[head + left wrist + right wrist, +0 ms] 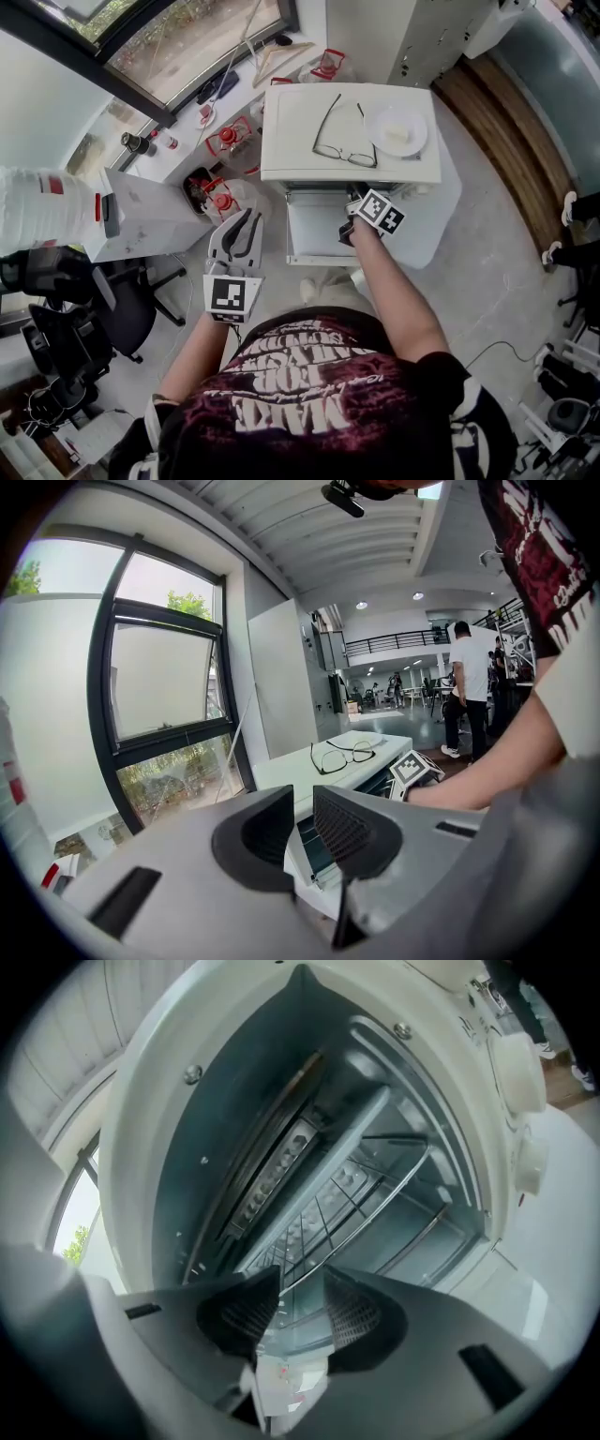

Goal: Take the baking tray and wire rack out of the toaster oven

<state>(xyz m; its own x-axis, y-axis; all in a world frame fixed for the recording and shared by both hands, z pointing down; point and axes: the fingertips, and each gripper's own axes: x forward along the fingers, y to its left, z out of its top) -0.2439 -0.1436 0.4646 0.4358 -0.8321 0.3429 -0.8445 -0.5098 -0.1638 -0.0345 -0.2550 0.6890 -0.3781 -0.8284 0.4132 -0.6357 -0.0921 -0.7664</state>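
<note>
Peering into the toaster oven (187, 1176), we find the baking tray (323, 1171) and wire rack (375, 1194) inside, straight ahead of the nearer right gripper (300, 1302). Its fingers are slightly spread, the rack's front wire crossing at their tips, unpinched. The left gripper (302, 832) hangs back, narrowly parted and empty.

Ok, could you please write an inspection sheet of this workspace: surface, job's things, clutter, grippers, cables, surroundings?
Surface: white table under the oven, partly bare.
Job's things: white toaster oven, door open; metal wire rack and grey baking tray both inside.
Clutter: black-framed glasses and round white plate on the oven top; red items beside the oven.
Grippers: left gripper open, empty, away from the oven; right gripper open at the oven mouth, wire rack's front edge near its tips.
Cables: thin cable on the floor.
Surroundings: large window, black office chair, standing person.
</note>
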